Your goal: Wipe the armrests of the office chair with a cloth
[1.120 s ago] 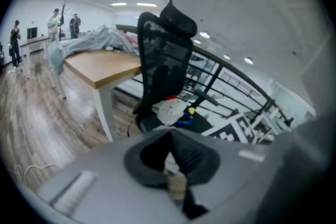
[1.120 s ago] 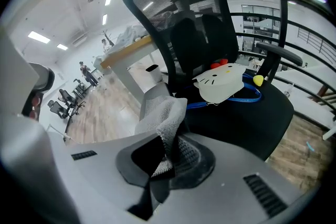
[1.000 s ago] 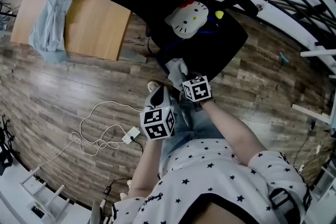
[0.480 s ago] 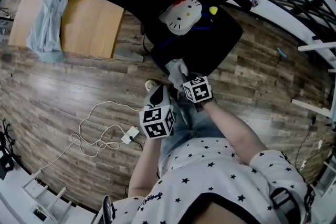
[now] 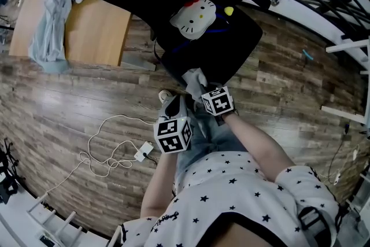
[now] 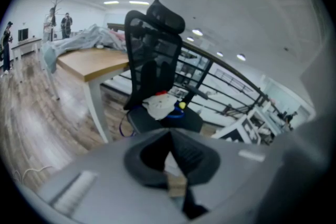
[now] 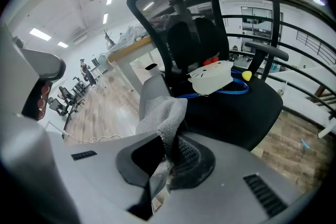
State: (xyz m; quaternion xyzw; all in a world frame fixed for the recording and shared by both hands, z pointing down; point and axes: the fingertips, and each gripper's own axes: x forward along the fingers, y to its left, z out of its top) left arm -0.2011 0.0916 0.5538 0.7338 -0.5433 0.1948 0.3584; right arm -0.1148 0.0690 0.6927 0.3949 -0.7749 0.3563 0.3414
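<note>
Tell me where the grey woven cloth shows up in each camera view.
Head view: grey woven cloth at centre, at the near edge of the black office chair seat.
Left gripper view: not in it.
Right gripper view: lower centre, clamped in the right gripper.
Shared landmark: white cat-face plush on the seat, in all three views.

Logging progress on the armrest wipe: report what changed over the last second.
Almost nothing. The office chair and desk drift slightly up and left in the head view, probably the camera turning. Unchanged: right tongs shut on the cloth, left tongs shut and empty.
</note>
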